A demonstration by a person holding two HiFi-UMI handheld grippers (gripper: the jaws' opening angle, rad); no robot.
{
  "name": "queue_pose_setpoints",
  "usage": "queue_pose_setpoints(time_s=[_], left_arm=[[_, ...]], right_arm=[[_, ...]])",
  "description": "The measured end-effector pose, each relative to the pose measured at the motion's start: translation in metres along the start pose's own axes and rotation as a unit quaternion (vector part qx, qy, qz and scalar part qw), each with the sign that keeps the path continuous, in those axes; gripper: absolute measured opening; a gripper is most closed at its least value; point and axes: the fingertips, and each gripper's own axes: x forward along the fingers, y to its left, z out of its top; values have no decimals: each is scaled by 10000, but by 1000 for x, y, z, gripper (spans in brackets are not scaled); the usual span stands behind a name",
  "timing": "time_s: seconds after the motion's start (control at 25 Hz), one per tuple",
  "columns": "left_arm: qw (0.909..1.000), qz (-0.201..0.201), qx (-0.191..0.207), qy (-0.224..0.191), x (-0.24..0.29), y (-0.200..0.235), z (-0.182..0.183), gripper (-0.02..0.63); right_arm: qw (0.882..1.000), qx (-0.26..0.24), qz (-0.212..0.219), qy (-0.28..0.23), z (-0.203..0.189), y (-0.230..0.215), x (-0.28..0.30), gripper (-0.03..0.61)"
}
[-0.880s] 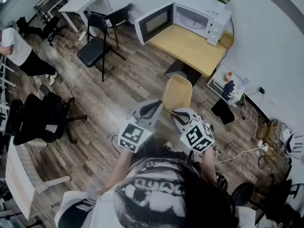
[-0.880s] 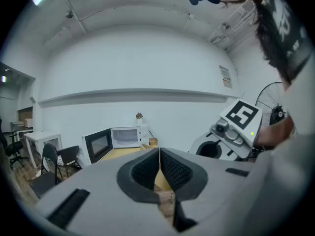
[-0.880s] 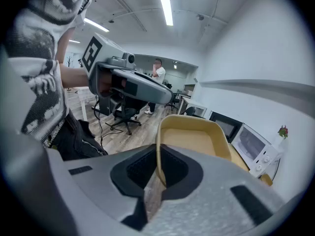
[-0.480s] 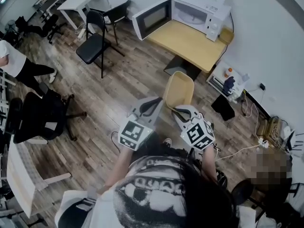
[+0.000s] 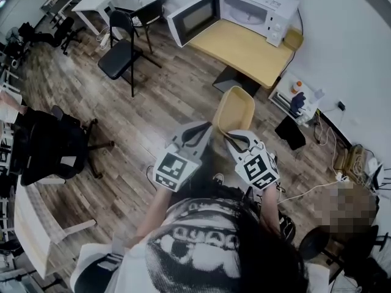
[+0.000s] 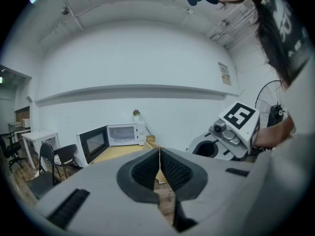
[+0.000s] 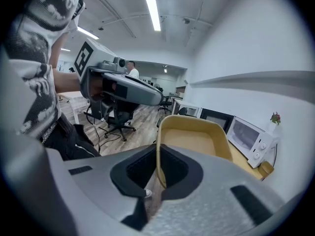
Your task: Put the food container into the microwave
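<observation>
A tan, empty food container (image 5: pixel 233 110) hangs in the air in front of me, above the wood floor. My left gripper (image 5: pixel 204 130) is shut on its near left rim, whose thin edge (image 6: pixel 158 162) shows between the dark pads. My right gripper (image 5: pixel 228 134) is shut on the near right rim, and the open tray (image 7: pixel 193 137) stretches away from the jaws. The white microwave (image 5: pixel 249 12) stands at the far end of a wooden table (image 5: pixel 247 52), its door (image 5: pixel 194 18) swung wide open to the left. It also shows small and distant as the microwave (image 6: pixel 109 138).
A black folding chair (image 5: pixel 120 52) and another chair stand left of the table. A black office chair (image 5: pixel 46 150) is at my left. A low shelf with bottles (image 5: pixel 297 102), cables and a power strip (image 5: pixel 339 187) lie along the right wall.
I have stepped closer to the table with the container held in both grippers. The person at the far left has moved mostly out of view.
</observation>
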Motion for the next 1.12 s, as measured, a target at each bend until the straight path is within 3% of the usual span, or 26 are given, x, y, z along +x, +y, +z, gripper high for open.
queue_pose_setpoints(time_s=[0.44, 0.76, 1.12], left_arm=[[9998, -174, -17, 44, 52, 52, -6, 6], [9994, -346, 69, 54, 120, 143, 7, 6], [9989, -444, -147, 66, 177, 253, 9, 6]], right_arm=[[9997, 109, -118, 158, -6, -58, 43, 26], [9992, 151, -157, 341, 13, -144, 112, 26], [9971, 260, -171, 698, 33, -218, 189, 26]])
